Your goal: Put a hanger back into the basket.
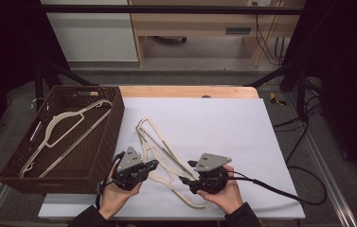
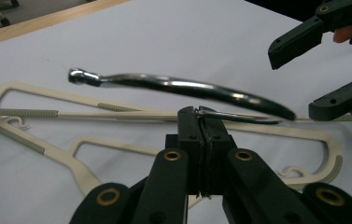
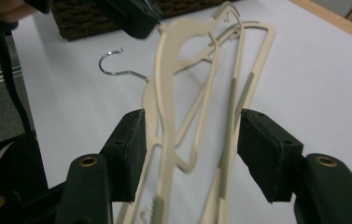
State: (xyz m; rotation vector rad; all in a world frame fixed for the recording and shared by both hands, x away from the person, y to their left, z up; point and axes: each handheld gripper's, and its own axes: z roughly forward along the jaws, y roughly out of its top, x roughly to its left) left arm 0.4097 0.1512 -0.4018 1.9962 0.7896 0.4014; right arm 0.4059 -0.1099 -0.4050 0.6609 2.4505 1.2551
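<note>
Two cream plastic hangers lie overlapped on the white sheet. My left gripper is at their near left. In the left gripper view it is shut on the thin neck of a chrome hook, with a cream hanger flat behind. My right gripper is open at the hangers' near end. In the right gripper view its jaws straddle the arms of both hangers, touching neither. The left gripper holds the top of the blurred one.
A dark woven basket stands at the table's left with another cream hanger inside. A second chrome hook rests on the sheet. The right gripper's cable trails off to the right. The wooden table edge runs along the back.
</note>
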